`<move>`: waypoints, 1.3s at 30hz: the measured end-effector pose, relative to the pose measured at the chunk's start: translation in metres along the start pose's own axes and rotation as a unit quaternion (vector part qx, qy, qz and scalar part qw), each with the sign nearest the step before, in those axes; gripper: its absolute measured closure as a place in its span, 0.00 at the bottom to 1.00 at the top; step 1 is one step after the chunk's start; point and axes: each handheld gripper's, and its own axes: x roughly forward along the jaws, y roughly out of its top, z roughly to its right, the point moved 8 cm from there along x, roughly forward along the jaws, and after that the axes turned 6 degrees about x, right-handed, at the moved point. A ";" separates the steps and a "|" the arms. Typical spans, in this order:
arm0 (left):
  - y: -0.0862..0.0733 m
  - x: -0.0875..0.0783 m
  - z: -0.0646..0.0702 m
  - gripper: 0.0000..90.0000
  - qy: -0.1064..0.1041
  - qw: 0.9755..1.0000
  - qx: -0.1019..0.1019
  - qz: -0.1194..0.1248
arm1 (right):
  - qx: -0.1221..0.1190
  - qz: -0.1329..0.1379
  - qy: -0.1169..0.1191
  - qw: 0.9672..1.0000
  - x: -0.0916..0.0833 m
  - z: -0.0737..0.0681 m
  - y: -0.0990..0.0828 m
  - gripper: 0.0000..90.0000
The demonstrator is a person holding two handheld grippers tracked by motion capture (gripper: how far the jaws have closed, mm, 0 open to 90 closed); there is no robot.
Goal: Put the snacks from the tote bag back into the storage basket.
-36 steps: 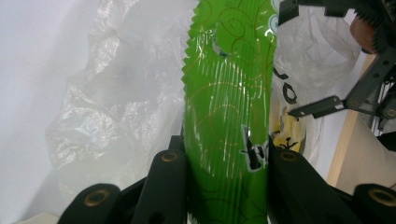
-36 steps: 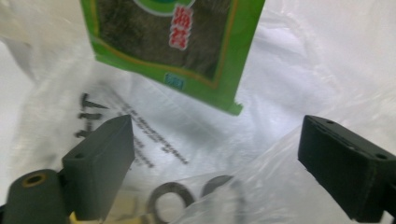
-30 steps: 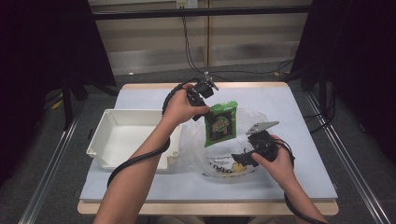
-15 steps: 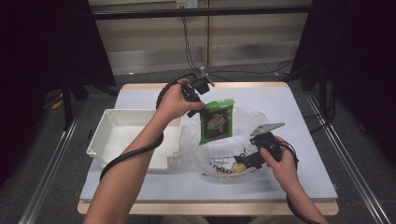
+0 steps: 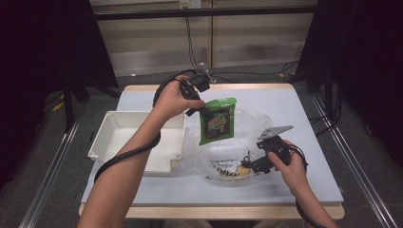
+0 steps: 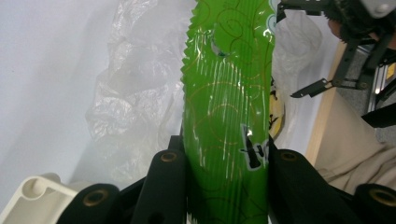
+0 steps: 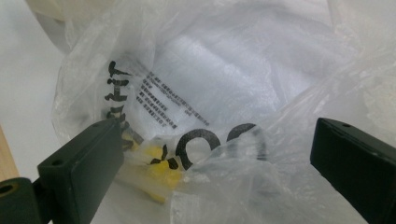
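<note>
Glossy green snack packet (image 5: pixel 217 120) (serrated edges)

1. Left gripper (image 5: pixel 202 102): black body, two broad matt black jaws with brass-ringed screw holes.
2. Right gripper (image 5: pixel 250 165): black, grey three-cornered plate on top.
3. Black cables trail from both; forearms bare.

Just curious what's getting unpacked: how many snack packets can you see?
1: a green snack packet hangs from the left tool above the clear plastic bag. Something yellow lies inside the bag; more may be hidden.
</note>
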 end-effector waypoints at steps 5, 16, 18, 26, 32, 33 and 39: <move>-0.006 -0.015 0.000 0.83 -0.003 1.000 0.006 -0.003 | 0.004 0.002 0.005 1.000 0.003 0.001 0.000 0.03; -0.022 -0.043 -0.007 0.83 0.007 1.000 -0.006 0.002 | -0.002 0.008 0.011 1.000 0.000 -0.003 0.002 0.03; -0.027 -0.050 -0.011 0.83 0.013 1.000 0.001 -0.006 | -0.003 0.010 0.015 1.000 -0.001 -0.004 0.002 0.03; -0.034 -0.069 -0.018 0.83 0.019 1.000 -0.007 0.012 | 0.001 0.010 0.016 1.000 0.000 -0.002 0.002 0.03; -0.042 -0.077 -0.026 0.82 0.030 1.000 -0.002 0.008 | 0.001 0.009 0.020 1.000 0.001 -0.002 0.002 0.03; -0.043 -0.078 -0.027 0.83 0.030 0.999 -0.002 0.011 | 0.000 0.010 0.020 1.000 0.001 -0.001 0.002 0.03; -0.050 -0.082 -0.032 0.83 0.037 0.999 -0.008 0.009 | 0.002 0.010 0.021 1.000 0.001 0.000 0.002 0.03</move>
